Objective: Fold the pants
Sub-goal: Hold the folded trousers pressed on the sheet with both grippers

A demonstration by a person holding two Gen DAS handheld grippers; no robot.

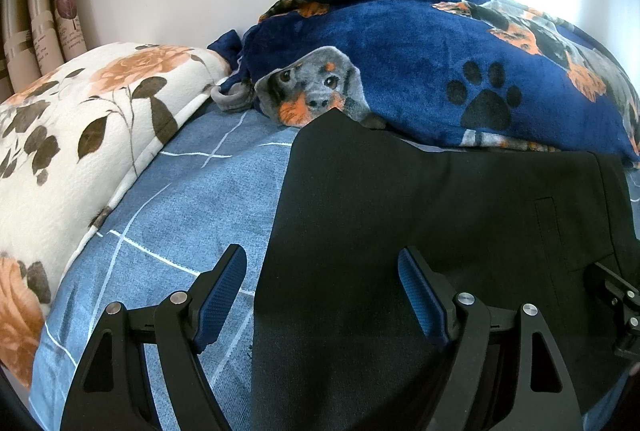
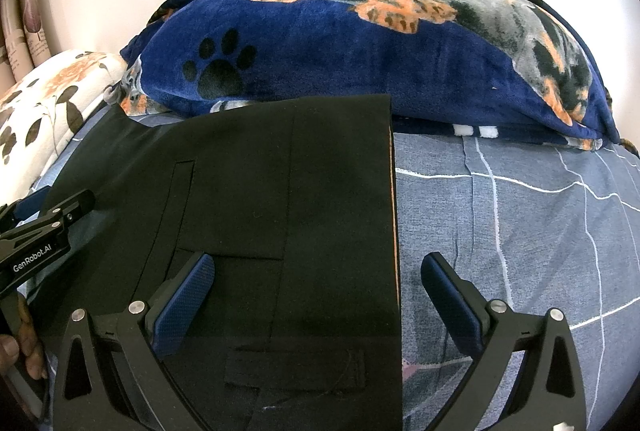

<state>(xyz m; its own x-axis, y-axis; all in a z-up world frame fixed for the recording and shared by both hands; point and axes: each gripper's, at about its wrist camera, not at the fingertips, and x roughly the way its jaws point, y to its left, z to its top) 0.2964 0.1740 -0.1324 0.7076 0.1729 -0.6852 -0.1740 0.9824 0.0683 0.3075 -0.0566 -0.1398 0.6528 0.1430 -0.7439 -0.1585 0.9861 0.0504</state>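
The black pants point(image 1: 400, 231) lay flat on the bed, on a blue checked bedsheet point(image 1: 180, 199), with the far edge touching a navy dog-print fleece blanket point(image 1: 400, 51) bunched along the wall. A floral pillow point(image 1: 80, 131) lay to the left of the pants, apart from them.

The left tool point(image 1: 322, 291) stood wide open and held nothing. Its left finger was over the bedsheet, and its right finger was over the black fabric, so the left edge of the pants ran between the two fingers.

The right tool point(image 2: 316, 295) was likewise wide open and empty. Its left finger was over the pants, near a welt pocket point(image 2: 184, 203), and its right finger was over the bare bedsheet. The straight right edge of the pants, showing a thin orange lining, ran between them.

Whether either tool's fingers touched the cloth could not be determined from these views.
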